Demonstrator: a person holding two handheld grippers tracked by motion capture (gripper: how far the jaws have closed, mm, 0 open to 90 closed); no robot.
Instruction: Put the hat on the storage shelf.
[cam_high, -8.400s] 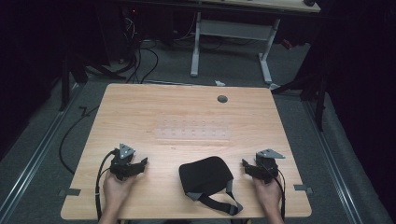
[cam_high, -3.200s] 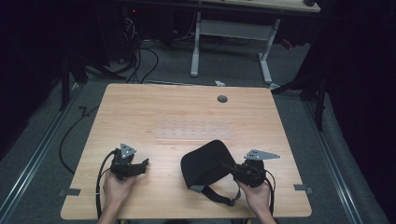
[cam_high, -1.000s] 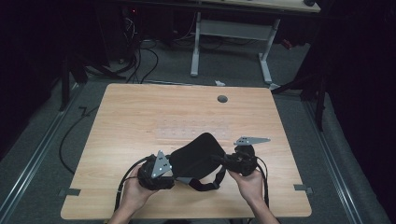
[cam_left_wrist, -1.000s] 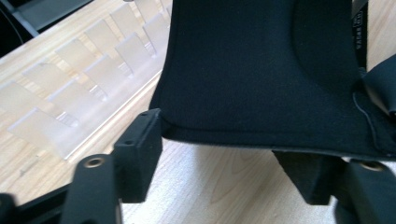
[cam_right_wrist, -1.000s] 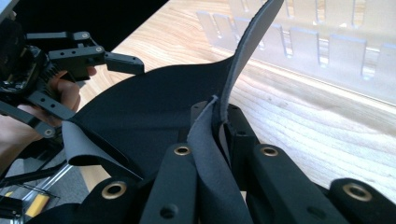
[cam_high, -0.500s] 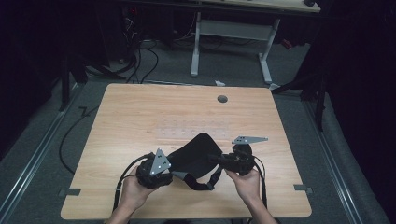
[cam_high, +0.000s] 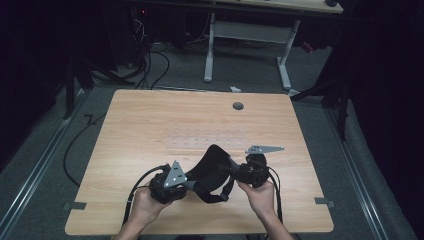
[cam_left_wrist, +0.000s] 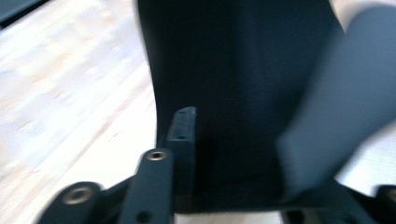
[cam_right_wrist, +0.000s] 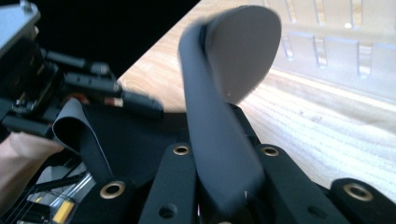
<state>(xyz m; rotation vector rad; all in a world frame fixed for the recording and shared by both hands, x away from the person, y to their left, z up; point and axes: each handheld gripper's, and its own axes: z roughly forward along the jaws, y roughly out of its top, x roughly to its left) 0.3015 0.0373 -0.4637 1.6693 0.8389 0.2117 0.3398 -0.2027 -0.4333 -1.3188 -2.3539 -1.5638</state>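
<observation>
A black fabric item (cam_high: 210, 167) with straps hangs between my two grippers, lifted above the near part of the wooden table (cam_high: 150, 125). My left gripper (cam_high: 191, 183) grips its left edge. In the left gripper view the dark cloth (cam_left_wrist: 233, 70) sits against my gripper (cam_left_wrist: 201, 140), whose jaws are pressed on it. My right gripper (cam_high: 233, 172) holds the item's right side. In the right gripper view my gripper (cam_right_wrist: 219, 140) is shut on a dark grey strap-like edge (cam_right_wrist: 219, 84) that rises between the fingers. The left gripper (cam_right_wrist: 28, 70) shows far off there.
A clear slotted plate (cam_high: 205, 140) lies flat on the table's middle, also seen as a plate (cam_right_wrist: 336, 51) past the strap. A round grommet hole (cam_high: 238, 106) sits near the far edge. Cables (cam_high: 145, 182) trail from the grippers. Desk legs (cam_high: 210, 45) stand beyond.
Earlier the item lay flat between two resting grippers. The right gripper took hold first, then the left came over and gripped it. Over the last second both have barely moved.
</observation>
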